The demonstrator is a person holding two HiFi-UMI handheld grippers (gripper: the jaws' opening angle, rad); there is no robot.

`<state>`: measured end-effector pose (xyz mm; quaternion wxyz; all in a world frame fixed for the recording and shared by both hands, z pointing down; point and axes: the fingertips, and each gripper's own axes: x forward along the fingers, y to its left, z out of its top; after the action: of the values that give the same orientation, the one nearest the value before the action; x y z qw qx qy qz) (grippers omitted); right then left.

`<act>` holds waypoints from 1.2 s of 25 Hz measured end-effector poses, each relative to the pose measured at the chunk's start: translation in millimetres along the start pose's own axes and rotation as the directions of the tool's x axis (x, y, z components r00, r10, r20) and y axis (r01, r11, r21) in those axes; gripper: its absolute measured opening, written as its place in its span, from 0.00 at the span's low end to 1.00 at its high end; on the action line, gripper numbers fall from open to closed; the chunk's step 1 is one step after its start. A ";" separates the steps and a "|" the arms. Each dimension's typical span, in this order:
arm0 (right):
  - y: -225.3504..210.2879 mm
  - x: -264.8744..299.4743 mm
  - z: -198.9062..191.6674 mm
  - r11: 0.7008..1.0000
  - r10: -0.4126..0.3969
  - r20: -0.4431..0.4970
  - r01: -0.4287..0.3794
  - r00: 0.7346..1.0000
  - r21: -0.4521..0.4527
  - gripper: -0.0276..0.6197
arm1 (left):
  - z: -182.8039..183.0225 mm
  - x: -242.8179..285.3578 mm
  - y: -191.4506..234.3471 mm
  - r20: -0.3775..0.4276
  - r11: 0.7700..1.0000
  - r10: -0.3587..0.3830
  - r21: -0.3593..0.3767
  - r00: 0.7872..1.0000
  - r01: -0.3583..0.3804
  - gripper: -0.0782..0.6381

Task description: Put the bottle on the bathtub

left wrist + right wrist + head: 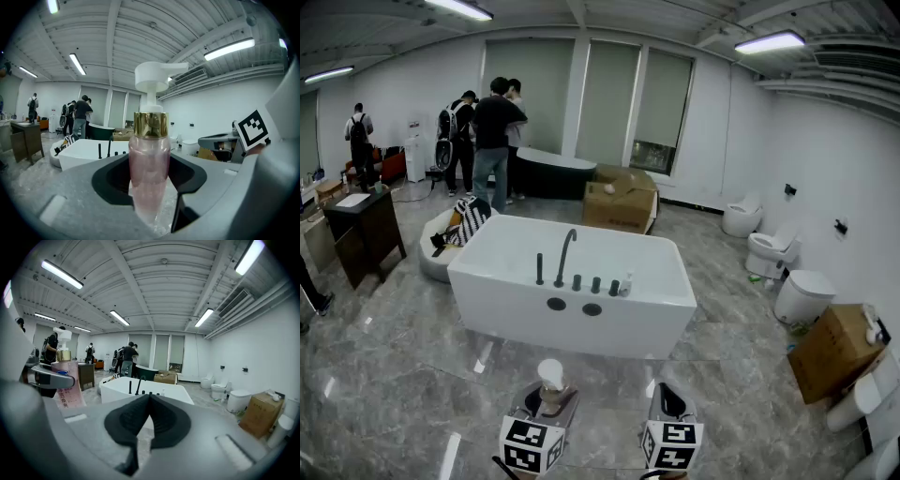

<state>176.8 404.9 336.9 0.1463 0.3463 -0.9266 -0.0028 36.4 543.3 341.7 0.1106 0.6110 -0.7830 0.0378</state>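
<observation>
left gripper (pixel 546 405), bottom centre, clamps the bottle (pixel 149 164) upright, low on its body. right gripper (pixel 148 404): jaws together, empty. tub (pixel 581 314) mid-frame, well apart. my worry: the tall bottle pivots in this low grip, or tips off the narrow rim.

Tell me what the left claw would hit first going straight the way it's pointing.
Probably the near wall of the bathtub: the left claw, shut on the pump bottle, points roughly at it, and the floor between looks free. Depth is unclear.
</observation>
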 end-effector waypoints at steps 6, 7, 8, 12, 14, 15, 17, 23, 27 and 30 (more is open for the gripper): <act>9.5 0.2 -3.0 1.000 -0.004 -0.005 0.004 1.000 -0.007 0.05 | -1.4 -6.7 8.8 0.002 1.000 -0.003 -0.010 1.000 0.003 0.43; 11.3 0.7 -3.4 1.000 -0.005 -0.006 0.005 1.000 -0.012 0.05 | -0.5 -7.6 10.3 0.005 1.000 -0.005 -0.010 1.000 0.005 0.43; 13.0 1.2 -3.8 1.000 -0.007 -0.005 0.006 1.000 -0.017 0.05 | 0.2 -8.3 11.9 0.008 1.000 -0.007 -0.009 1.000 0.007 0.43; 21.7 4.3 -3.2 0.999 -0.028 -0.001 0.028 1.000 -0.044 0.05 | -0.3 -9.2 23.0 0.013 1.000 -0.014 -0.008 1.000 0.014 0.43; 26.0 6.1 -2.2 0.999 -0.034 -0.008 0.034 0.999 -0.037 0.05 | -0.8 -9.4 28.6 0.011 1.000 -0.021 -0.008 1.000 0.021 0.43; 27.6 6.7 -1.6 0.999 -0.038 -0.012 0.037 0.999 -0.029 0.05 | -0.8 -9.8 31.1 0.010 1.000 -0.026 -0.007 1.000 0.026 0.43; 30.7 6.5 -2.9 0.999 -0.047 -0.017 0.047 0.999 -0.016 0.05 | -2.2 -11.1 36.1 0.008 0.999 -0.035 -0.002 0.999 0.035 0.43; 29.1 6.6 -14.0 0.998 -0.062 -0.057 0.063 0.996 0.021 0.05 | -7.3 -5.0 46.5 -0.008 0.998 -0.053 0.019 0.999 0.053 0.43; 27.4 11.3 -16.2 0.997 -0.074 -0.070 0.076 0.995 0.032 0.05 | -9.7 1.2 51.1 -0.009 0.997 -0.066 0.027 0.998 0.066 0.43; 25.4 18.9 -17.3 0.996 -0.077 -0.071 0.080 0.994 0.038 0.05 | -11.5 9.1 53.7 -0.008 0.997 -0.072 0.022 0.997 0.072 0.43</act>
<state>151.6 413.7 361.2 0.1711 0.3853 -0.9065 0.0223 -16.1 550.3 359.0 0.1081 0.6399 -0.7595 0.0448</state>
